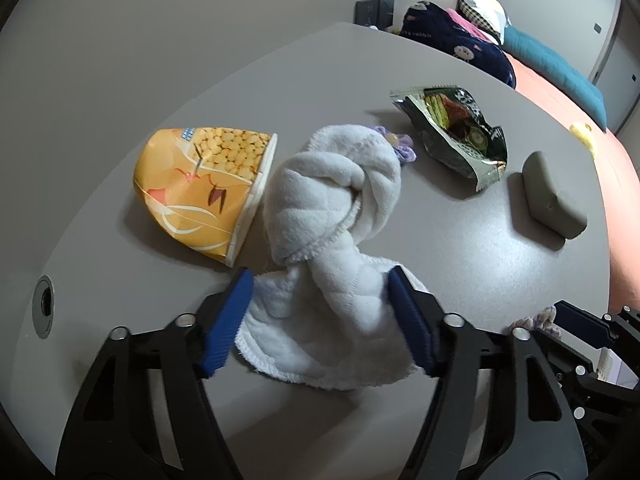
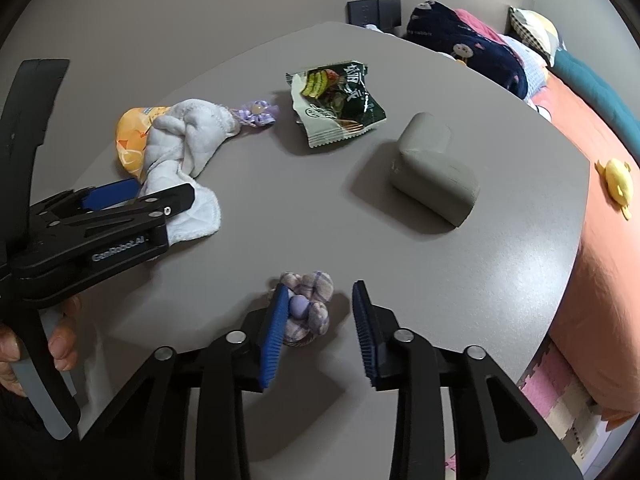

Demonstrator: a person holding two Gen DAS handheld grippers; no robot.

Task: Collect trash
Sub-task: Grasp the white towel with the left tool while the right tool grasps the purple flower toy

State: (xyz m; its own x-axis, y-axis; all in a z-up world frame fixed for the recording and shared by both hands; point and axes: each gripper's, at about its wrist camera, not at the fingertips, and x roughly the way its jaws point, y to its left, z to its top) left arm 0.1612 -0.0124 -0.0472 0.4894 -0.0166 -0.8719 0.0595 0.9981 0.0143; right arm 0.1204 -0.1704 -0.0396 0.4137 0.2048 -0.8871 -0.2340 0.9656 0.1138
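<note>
A knotted white towel lies on the grey table. My left gripper is open, its blue pads on either side of the towel's near end; it also shows in the right wrist view. An orange snack cup lies on its side left of the towel. A dark green snack bag lies further back, also in the right wrist view. My right gripper is open around a purple plaid scrunchie, which touches its left pad.
A grey rounded block sits right of centre. A second purple scrunchie lies behind the towel. The table's right edge borders an orange bed with pillows and a yellow toy. A cable hole is at the left.
</note>
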